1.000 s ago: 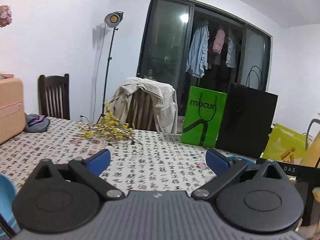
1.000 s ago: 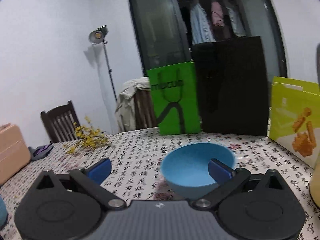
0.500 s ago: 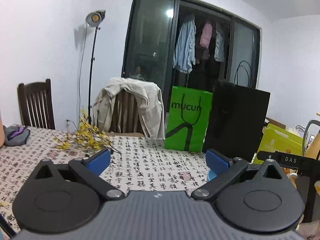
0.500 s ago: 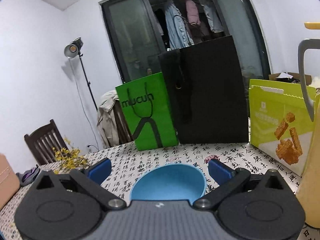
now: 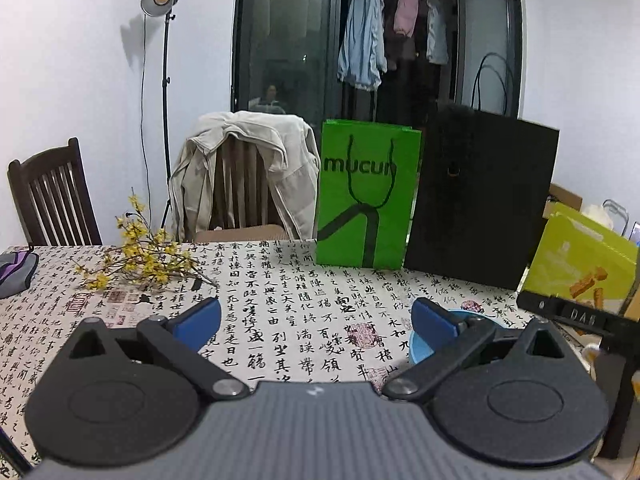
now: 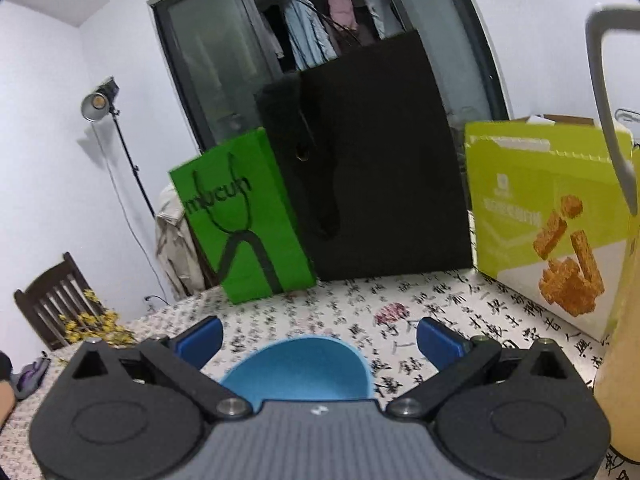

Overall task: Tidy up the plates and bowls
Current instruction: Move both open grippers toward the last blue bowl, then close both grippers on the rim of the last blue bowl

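Calligraphy-print cloth covers your worktop [image 5: 280, 280]. Both tools are released: right tool [image 6: 319, 338] hangs over the blue bowl [image 6: 298, 372], just before the green bag [image 6: 244, 216]; left tool [image 5: 316, 320] empty. Nothing looks stacked yet.

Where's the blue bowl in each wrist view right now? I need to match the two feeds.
Left wrist view: the blue bowl is at lower right, mostly hidden behind the right finger of the left gripper.
Right wrist view: the blue bowl is at bottom centre, between the open fingers of the right gripper.
Shared landmark: the green bag, standing on the table behind.
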